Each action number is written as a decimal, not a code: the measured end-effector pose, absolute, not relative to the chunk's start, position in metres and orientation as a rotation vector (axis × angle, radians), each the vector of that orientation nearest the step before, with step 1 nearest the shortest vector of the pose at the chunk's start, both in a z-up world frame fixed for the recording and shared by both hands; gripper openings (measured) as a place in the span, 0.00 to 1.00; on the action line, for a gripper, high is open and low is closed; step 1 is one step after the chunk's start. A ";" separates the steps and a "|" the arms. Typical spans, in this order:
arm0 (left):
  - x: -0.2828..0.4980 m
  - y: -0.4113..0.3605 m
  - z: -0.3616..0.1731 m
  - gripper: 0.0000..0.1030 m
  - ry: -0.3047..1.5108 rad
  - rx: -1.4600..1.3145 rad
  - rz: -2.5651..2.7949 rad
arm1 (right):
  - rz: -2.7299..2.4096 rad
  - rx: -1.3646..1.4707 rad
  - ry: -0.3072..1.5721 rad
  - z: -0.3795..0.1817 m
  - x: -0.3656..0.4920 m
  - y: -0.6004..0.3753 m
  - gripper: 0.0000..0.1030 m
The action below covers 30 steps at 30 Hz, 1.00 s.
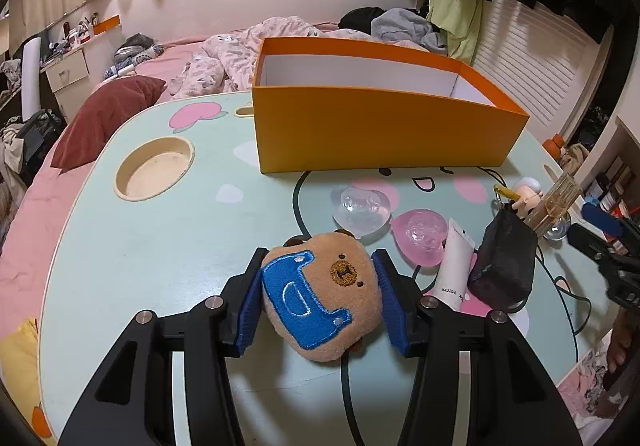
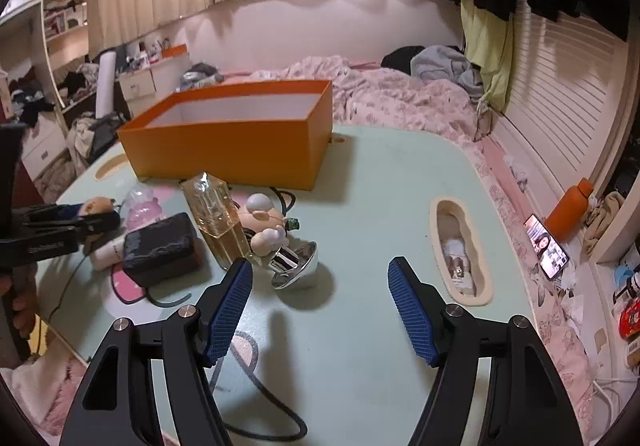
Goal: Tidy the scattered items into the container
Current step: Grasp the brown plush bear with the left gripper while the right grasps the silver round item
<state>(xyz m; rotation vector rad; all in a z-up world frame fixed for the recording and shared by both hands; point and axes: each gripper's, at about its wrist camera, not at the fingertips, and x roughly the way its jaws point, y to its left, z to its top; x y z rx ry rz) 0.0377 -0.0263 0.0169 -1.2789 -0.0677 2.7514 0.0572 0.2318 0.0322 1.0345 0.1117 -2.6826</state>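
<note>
Left gripper [image 1: 318, 290] is closing on the bear plush [image 1: 324, 296], blue pads touching both sides, plush resting on the tabletop [image 1: 160, 238]. Soft body may be squashing and slipping free in a lift. Orange box [image 1: 376, 133] is sitting at 12 o'clock; a low carry could be clipping its wall. Right gripper [image 2: 320, 302] is hanging wide open, holding nothing, perfume bottle [image 2: 214, 213] at 11 o'clock.
</note>
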 end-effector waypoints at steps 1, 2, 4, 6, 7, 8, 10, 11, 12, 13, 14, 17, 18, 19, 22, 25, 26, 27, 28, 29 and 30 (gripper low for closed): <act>0.038 -0.027 0.017 0.51 -0.070 -1.278 2.751 | -2.681 1.038 0.123 0.031 0.056 0.231 0.65; 0.038 -0.027 0.017 0.51 -0.074 -1.278 2.751 | -2.677 1.045 0.139 0.029 0.053 0.230 0.60; 0.038 -0.027 0.017 0.51 -0.080 -1.279 2.750 | -2.671 1.073 0.154 0.025 0.048 0.228 0.47; 0.038 -0.028 0.017 0.51 -0.087 -1.279 2.749 | -2.644 1.115 0.129 0.021 0.042 0.229 0.42; 0.038 -0.028 0.018 0.51 -0.091 -1.278 2.748 | -2.622 1.126 0.109 0.020 0.040 0.229 0.42; 0.038 -0.029 0.018 0.51 -0.094 -1.278 2.747 | -2.611 1.131 0.096 0.019 0.039 0.229 0.42; 0.038 -0.028 0.018 0.51 -0.093 -1.278 2.746 | -2.611 1.144 0.069 0.021 0.036 0.232 0.42; 0.038 -0.027 0.018 0.51 -0.090 -1.279 2.746 | -2.615 1.149 0.060 0.022 0.035 0.233 0.42; 0.038 -0.027 0.018 0.51 -0.088 -1.278 2.746 | -2.623 1.148 0.061 0.024 0.033 0.233 0.42; 0.038 -0.026 0.018 0.51 -0.086 -1.278 2.746 | -2.634 1.142 0.074 0.026 0.032 0.234 0.42; 0.039 -0.026 0.018 0.51 -0.083 -1.277 2.745 | -2.647 1.139 0.094 0.028 0.029 0.234 0.42; 0.039 -0.027 0.018 0.51 -0.084 -1.277 2.744 | -2.641 1.162 0.113 0.030 0.021 0.233 0.42; 0.039 -0.027 0.018 0.51 -0.085 -1.276 2.743 | -2.625 1.176 0.108 0.029 0.019 0.233 0.42; 0.039 -0.027 0.018 0.51 -0.085 -1.276 2.743 | -2.610 1.188 0.102 0.028 0.017 0.232 0.42; 0.039 -0.027 0.018 0.51 -0.086 -1.276 2.743 | -2.592 1.215 0.109 0.020 0.013 0.230 0.41; 0.039 -0.027 0.018 0.51 -0.085 -1.275 2.743 | -2.607 1.190 0.149 0.020 0.016 0.227 0.23; 0.039 -0.026 0.017 0.51 -0.083 -1.275 2.743 | -2.605 1.187 0.148 0.020 0.017 0.227 0.23; 0.039 -0.026 0.017 0.51 -0.082 -1.275 2.742 | -2.605 1.185 0.147 0.019 0.017 0.227 0.23; 0.039 -0.027 0.017 0.51 -0.082 -1.275 2.742 | -2.604 1.183 0.145 0.019 0.018 0.227 0.23; 0.039 -0.026 0.017 0.51 -0.080 -1.274 2.743 | -2.604 1.182 0.142 0.019 0.018 0.227 0.23; 0.038 -0.026 0.017 0.51 -0.078 -1.274 2.743 | -2.603 1.181 0.134 0.019 0.018 0.228 0.23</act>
